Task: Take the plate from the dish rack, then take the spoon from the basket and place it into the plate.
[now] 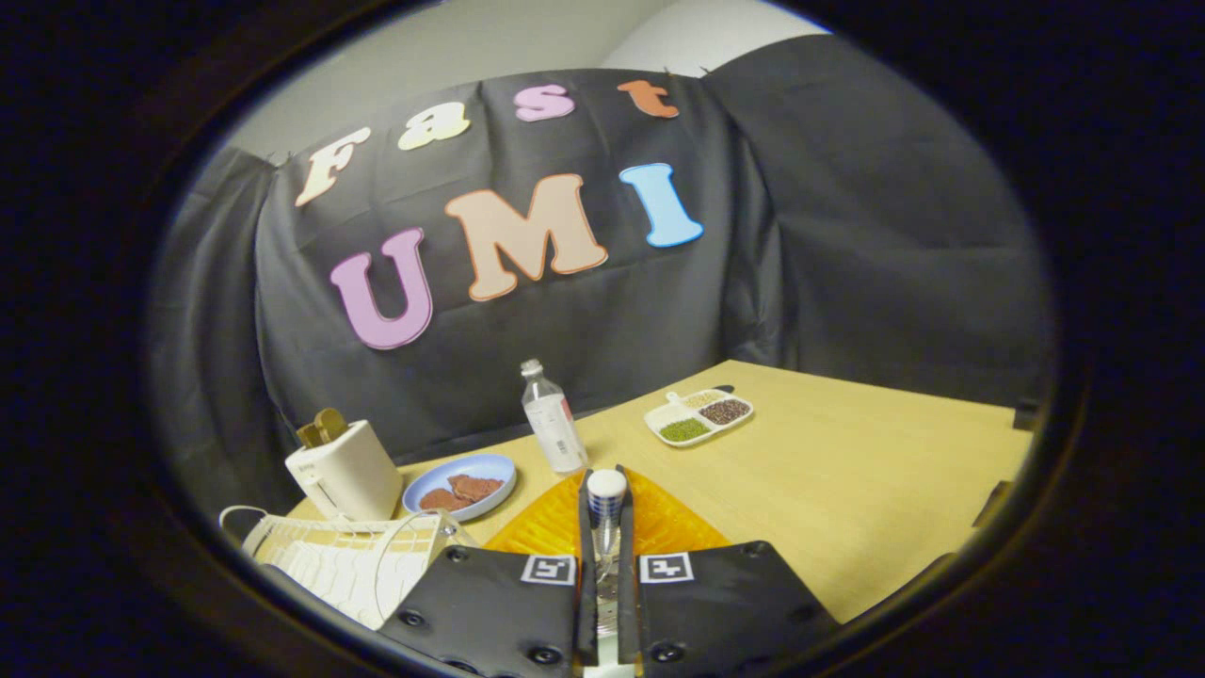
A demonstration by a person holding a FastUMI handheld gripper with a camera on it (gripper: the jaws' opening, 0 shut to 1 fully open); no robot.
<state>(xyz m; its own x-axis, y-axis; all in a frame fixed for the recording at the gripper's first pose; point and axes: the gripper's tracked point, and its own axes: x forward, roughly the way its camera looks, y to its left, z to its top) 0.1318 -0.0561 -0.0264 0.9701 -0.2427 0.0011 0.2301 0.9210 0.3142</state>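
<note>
Gripper (607, 527): fingers drawn close together, clamped on the spoon from both sides.
Spoon (606, 499): handle held upright between the fingers, rounded white end topmost; bowl end hidden low between the finger blocks.
Plate (565, 527): orange, translucent, textured; flat on the table directly beneath and just ahead of the fingers.
Basket (348, 560): white wire, beside the left finger block, near the toaster.
Toaster (346, 471): white, slice standing in the slot, behind the basket.
Blue plate (461, 485): brown pieces on it, between toaster and bottle.
Bottle (554, 419): clear, upright, beyond the fingers.
Divided tray (698, 416): white, grains and beans in compartments, farther back.
Table (847, 490): light wood.
</note>
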